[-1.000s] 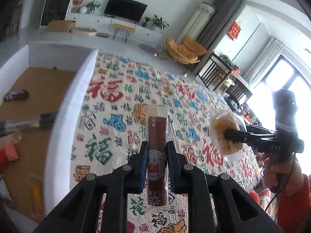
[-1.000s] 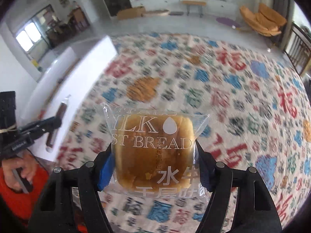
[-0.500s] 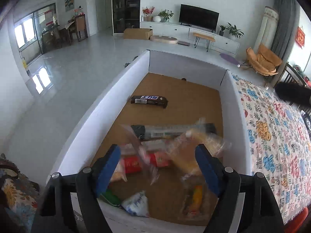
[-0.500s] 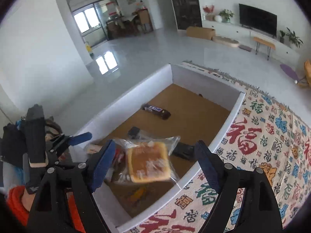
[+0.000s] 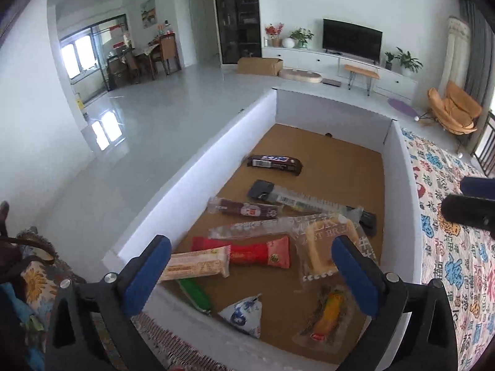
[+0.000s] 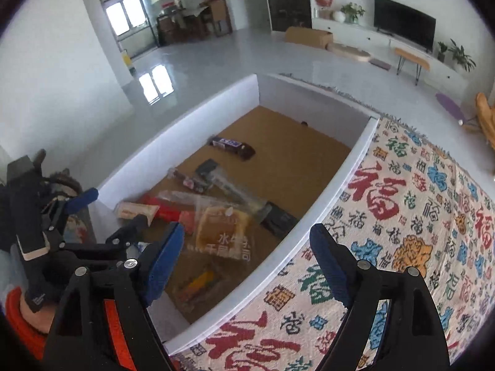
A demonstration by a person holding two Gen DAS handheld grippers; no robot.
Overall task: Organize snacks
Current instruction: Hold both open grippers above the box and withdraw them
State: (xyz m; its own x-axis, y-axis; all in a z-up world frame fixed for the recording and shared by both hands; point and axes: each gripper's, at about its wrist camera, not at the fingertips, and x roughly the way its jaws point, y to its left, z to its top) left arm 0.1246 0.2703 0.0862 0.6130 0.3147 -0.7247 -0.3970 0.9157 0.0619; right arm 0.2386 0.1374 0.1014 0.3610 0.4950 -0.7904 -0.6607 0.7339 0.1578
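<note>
A white-walled box (image 5: 191,179) with a brown floor holds several wrapped snacks. My left gripper (image 5: 250,266) hovers over its near end, jaws opening wide with nothing between them. The dark red stick snack (image 5: 244,209) lies flat on the box floor beyond it. The clear-wrapped bread (image 5: 328,247) rests tilted on other packets near the right wall. My right gripper (image 6: 247,238) is open and empty above the box's right wall (image 6: 324,201), with the bread (image 6: 222,228) lying below it. The left gripper (image 6: 111,210) shows at the right wrist view's left side.
Also in the box are a chocolate bar (image 5: 275,164), a red packet (image 5: 263,253), a beige bar (image 5: 195,266), a white-blue pouch (image 5: 243,313) and an orange snack (image 5: 331,312). A patterned cloth (image 6: 417,216) covers the surface right of the box. A red sleeve (image 6: 18,318) is at lower left.
Both grippers swung from over the patterned cloth to over the box. The left one let go of the dark red stick and the right one released the bread; both now lie in the box.
</note>
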